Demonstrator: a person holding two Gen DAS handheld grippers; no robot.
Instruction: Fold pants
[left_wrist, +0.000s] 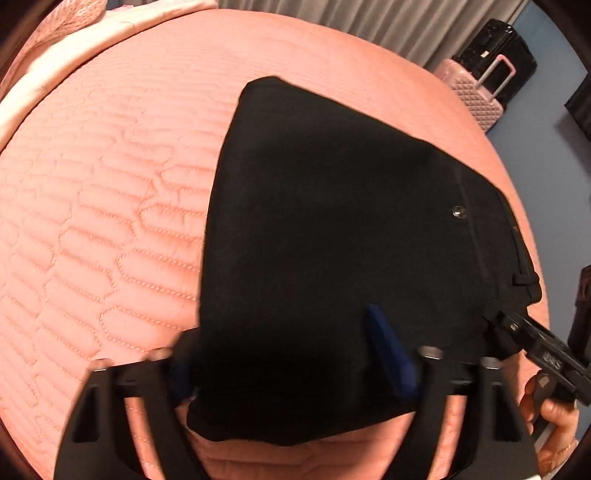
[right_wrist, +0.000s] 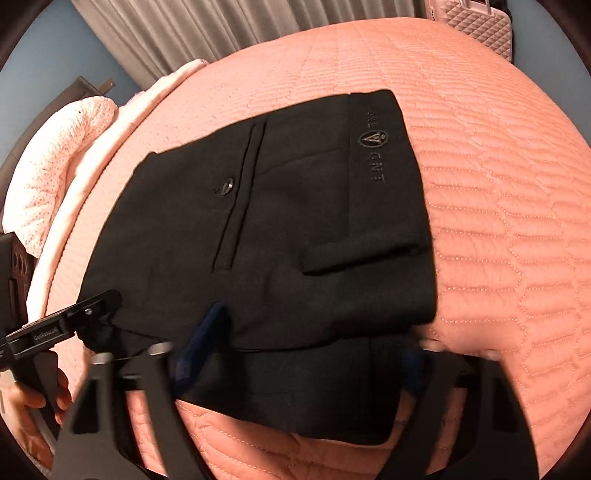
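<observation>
Black pants (left_wrist: 332, 240) lie folded on a pink quilted bedspread (left_wrist: 103, 221). In the right wrist view the pants (right_wrist: 280, 229) show a buttoned back pocket (right_wrist: 227, 186) and a waistband logo (right_wrist: 375, 138). My left gripper (left_wrist: 291, 369) is open, its blue pads either side of the near fabric edge. My right gripper (right_wrist: 306, 354) is open too, straddling the near edge of the folded stack. The right gripper's tip shows in the left wrist view (left_wrist: 517, 328), touching the waistband corner. The left gripper's tip shows in the right wrist view (right_wrist: 92, 306).
White and pink pillows (right_wrist: 55, 177) lie at the bed's head. A pink suitcase (left_wrist: 476, 96) and a black one (left_wrist: 498, 44) stand beside the bed by grey curtains (right_wrist: 207, 33). The bedspread (right_wrist: 498, 184) stretches wide around the pants.
</observation>
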